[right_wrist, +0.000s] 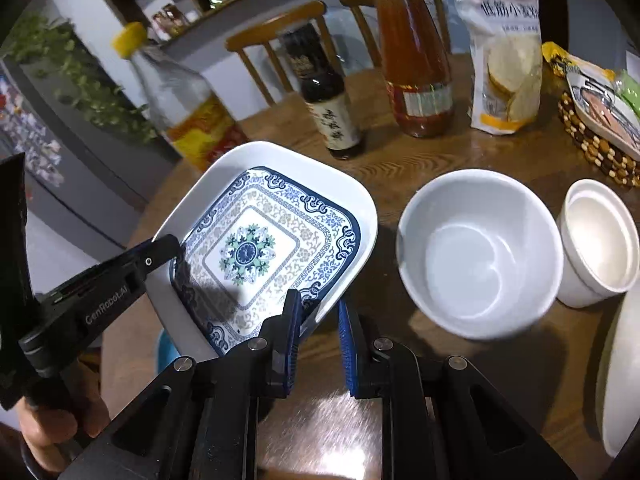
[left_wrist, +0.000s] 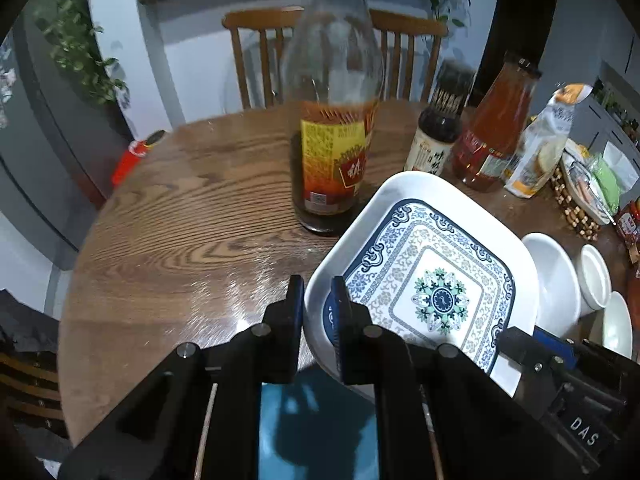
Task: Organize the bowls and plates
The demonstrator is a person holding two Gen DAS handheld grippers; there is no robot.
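A white square dish [left_wrist: 400,196] holds a blue-patterned square plate [left_wrist: 436,292]; both are held tilted above the wooden table [left_wrist: 180,208]. My left gripper [left_wrist: 318,296] is shut on the dish's left rim. In the right wrist view, the dish [right_wrist: 280,156] and the plate [right_wrist: 256,248] sit left of centre, and the left gripper [right_wrist: 172,246] pinches the far-left rim. My right gripper [right_wrist: 320,312] stands with its jaws on either side of the dish's near rim, a gap showing. A white bowl [right_wrist: 476,252] and a white cup [right_wrist: 600,240] stand on the right.
A tall sauce bottle [left_wrist: 336,120] stands just behind the dish. A dark bottle [right_wrist: 328,92], a red sauce bottle [right_wrist: 416,64] and a flour bag [right_wrist: 504,52] line the back. A beaded mat with packets [right_wrist: 600,112] lies far right. A white plate edge [right_wrist: 620,380] shows at lower right. Chairs stand behind.
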